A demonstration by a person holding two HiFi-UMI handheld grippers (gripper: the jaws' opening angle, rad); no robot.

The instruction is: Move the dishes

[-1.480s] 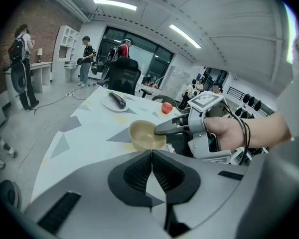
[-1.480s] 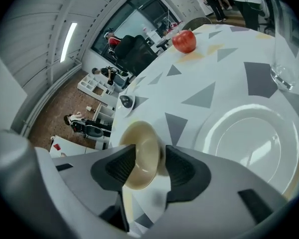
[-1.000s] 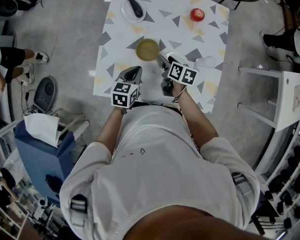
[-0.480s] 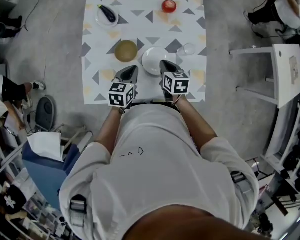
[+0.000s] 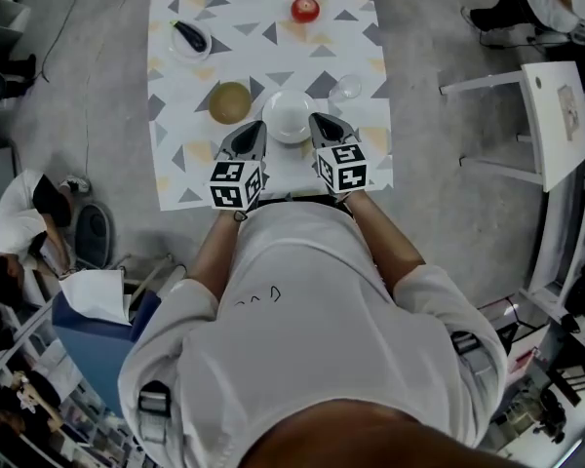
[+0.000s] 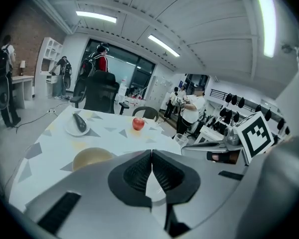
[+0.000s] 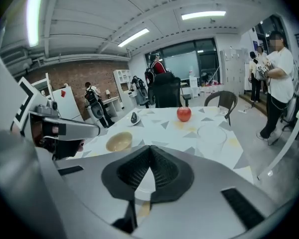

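two grippers, left gripper (image 5: 258, 128) and right gripper (image 5: 317, 121), both had jaws pressed together on nothing. white plate (image 5: 289, 115) sat on the table (image 5: 175, 154) between their tips, tan bowl (image 5: 230, 102) just beside it.

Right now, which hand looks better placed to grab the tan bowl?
Probably left: the left gripper sits near the tan bowl, while the white dish lies between that bowl and the right gripper.
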